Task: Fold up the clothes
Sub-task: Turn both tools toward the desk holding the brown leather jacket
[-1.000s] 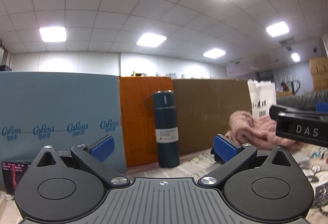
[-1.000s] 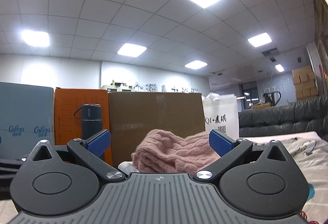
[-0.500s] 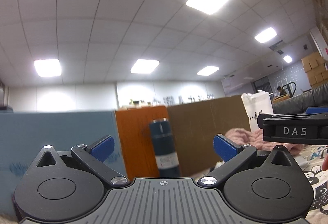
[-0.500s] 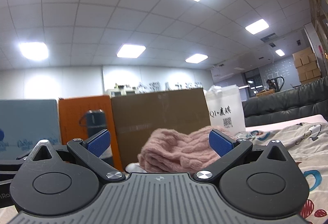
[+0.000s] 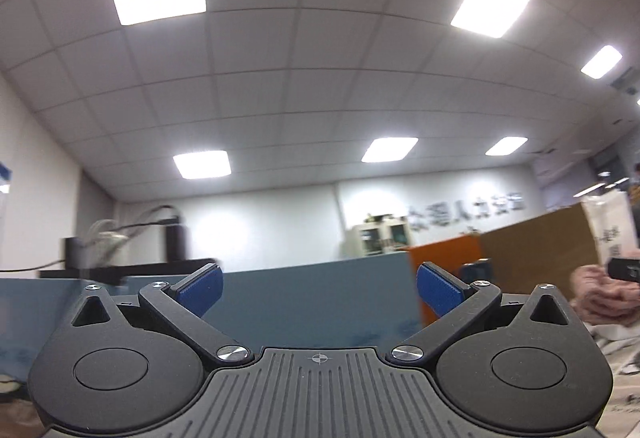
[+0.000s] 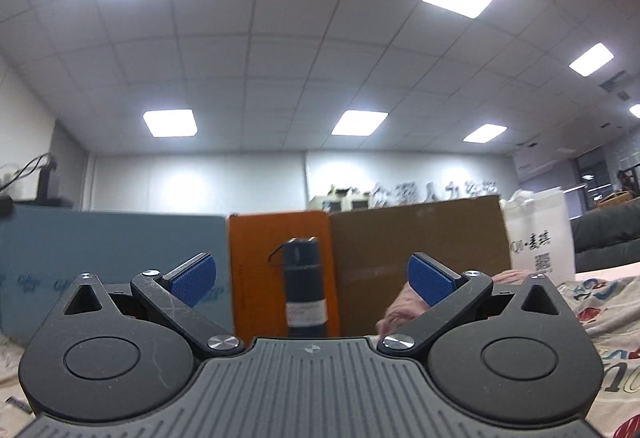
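Note:
A pink knitted garment (image 5: 600,298) lies in a heap at the far right of the left wrist view; in the right wrist view only a piece of it (image 6: 396,308) shows behind the right finger. My left gripper (image 5: 318,292) is open and empty, tilted up toward the ceiling. My right gripper (image 6: 310,280) is open and empty, also pointing up and away from the garment. The tip of the right gripper (image 5: 624,270) shows above the pink garment in the left wrist view.
A patterned white cloth (image 6: 600,302) covers the surface at right. At the back stand a blue board (image 6: 120,250), an orange box (image 6: 276,238), a brown cardboard box (image 6: 420,250), a dark flask (image 6: 304,286) and a white paper bag (image 6: 540,238).
Both grippers have tilted upward and swung left. The ceiling now fills most of each view, and the pink garment has slid to the right edge.

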Action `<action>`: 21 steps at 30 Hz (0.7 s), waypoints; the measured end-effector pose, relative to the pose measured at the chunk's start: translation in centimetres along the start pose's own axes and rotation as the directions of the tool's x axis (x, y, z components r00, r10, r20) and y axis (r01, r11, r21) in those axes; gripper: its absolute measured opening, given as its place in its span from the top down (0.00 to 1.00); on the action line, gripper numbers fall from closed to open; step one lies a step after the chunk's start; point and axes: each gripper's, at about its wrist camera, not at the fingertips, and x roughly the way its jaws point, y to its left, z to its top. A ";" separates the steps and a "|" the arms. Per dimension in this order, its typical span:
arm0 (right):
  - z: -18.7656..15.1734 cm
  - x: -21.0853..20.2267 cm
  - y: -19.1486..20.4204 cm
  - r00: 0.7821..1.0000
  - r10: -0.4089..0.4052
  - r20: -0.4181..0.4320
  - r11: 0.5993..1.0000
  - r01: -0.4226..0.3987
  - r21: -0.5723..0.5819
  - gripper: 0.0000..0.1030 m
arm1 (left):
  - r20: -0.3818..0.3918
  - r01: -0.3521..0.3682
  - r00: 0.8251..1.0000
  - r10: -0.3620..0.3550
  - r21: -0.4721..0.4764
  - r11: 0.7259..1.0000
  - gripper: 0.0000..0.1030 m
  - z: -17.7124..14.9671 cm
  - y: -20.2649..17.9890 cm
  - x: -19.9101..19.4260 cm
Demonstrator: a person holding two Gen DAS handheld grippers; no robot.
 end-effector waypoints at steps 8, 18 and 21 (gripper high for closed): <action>3.2 -1.4 5.9 0.966 0.229 -0.122 0.957 -0.200 0.209 0.00 | 0.012 -0.175 0.984 0.175 -0.012 0.985 0.00 3.1 8.3 -3.9; 6.5 -1.0 15.9 0.815 0.537 -0.218 0.834 -0.475 0.279 0.00 | -0.119 -0.389 0.921 0.371 -0.240 0.889 0.00 7.0 23.0 -8.0; 6.2 0.1 20.0 0.750 0.609 -0.258 0.791 -0.556 0.254 0.00 | -0.251 -0.389 0.918 0.306 -0.423 0.818 0.00 4.6 27.3 -8.2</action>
